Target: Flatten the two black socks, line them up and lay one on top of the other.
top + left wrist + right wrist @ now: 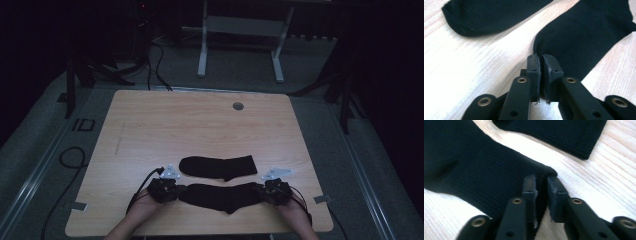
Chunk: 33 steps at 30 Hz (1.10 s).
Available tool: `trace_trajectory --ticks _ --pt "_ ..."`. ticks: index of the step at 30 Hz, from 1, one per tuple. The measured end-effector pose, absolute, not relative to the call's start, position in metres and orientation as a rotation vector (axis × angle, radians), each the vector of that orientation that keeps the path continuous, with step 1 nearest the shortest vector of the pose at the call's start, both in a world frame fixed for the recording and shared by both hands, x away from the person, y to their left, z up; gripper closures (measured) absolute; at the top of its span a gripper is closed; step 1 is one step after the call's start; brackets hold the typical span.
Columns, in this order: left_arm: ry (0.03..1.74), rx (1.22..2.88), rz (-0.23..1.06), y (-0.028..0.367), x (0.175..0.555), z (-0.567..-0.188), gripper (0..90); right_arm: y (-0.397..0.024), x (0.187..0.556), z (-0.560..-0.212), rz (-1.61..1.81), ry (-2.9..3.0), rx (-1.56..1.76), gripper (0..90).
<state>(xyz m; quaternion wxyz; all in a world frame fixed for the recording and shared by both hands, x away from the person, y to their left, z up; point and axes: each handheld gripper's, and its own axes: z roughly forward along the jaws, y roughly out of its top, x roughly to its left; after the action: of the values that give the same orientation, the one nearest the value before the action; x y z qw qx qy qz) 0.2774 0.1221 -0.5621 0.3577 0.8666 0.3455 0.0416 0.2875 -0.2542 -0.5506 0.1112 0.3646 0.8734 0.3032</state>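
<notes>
Dim room, grey floor, and a pale wooden desk (200, 125) lit in the middle of it. Two black socks lie across the near half, one behind the other, close but apart. On the left, a forearm comes up from the bottom edge, the hand wrapped round the left hand-held gripper (176, 191), held low and pointing inward along the desk. Its jaws are pinched down narrow on the toe end of the near sock (222, 196); in the left gripper view only a sliver shows between the pads, with black cloth (579, 42) caught there. Centre stage, the far sock (217, 166) lies flat and untouched, just beyond. Over to the right, the other forearm mirrors the first, low and angled inward, the right hand-held gripper (261, 192) clamped on the near sock's cuff end. Its own view shows the ribbed edge (486, 177) nipped between nearly closed jaws.
</notes>
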Motion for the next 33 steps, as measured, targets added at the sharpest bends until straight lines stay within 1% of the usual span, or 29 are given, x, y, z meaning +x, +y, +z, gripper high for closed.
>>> trace_trajectory --ticks 3,8,11,15,21,24,26,28,32,33 --pt "0.911 2.217 0.087 0.123 0.276 -0.563 86.1 -0.253 0.286 -0.550 0.893 2.573 1.074 83.9" --pt "0.918 2.194 0.054 0.130 0.273 -0.557 86.7 -0.255 0.283 -0.544 0.956 2.595 1.099 85.0" --pt "0.907 2.172 0.052 0.134 0.271 -0.547 86.8 -0.257 0.282 -0.532 1.023 2.578 1.088 85.0" --pt "0.896 2.135 0.096 0.138 0.272 -0.529 86.8 -0.257 0.282 -0.510 1.087 2.530 1.050 85.0" --pt "0.893 2.092 0.137 0.143 0.289 -0.502 86.8 -0.256 0.296 -0.476 1.147 2.453 0.996 85.1" --pt "0.898 2.087 0.149 0.144 0.296 -0.496 86.8 -0.256 0.304 -0.468 1.159 2.430 0.997 85.1" --pt "0.907 2.078 0.150 0.145 0.310 -0.490 86.8 -0.256 0.318 -0.459 1.181 2.396 1.009 85.1" --pt "0.910 2.086 0.161 0.145 0.317 -0.490 86.8 -0.255 0.325 -0.458 1.180 2.389 1.020 85.1" --pt "0.944 2.094 0.108 0.147 0.334 -0.501 86.8 -0.254 0.340 -0.466 1.168 2.402 1.062 85.1" --pt "0.954 2.098 0.116 0.146 0.336 -0.504 86.8 -0.253 0.343 -0.470 1.160 2.411 1.071 85.0"
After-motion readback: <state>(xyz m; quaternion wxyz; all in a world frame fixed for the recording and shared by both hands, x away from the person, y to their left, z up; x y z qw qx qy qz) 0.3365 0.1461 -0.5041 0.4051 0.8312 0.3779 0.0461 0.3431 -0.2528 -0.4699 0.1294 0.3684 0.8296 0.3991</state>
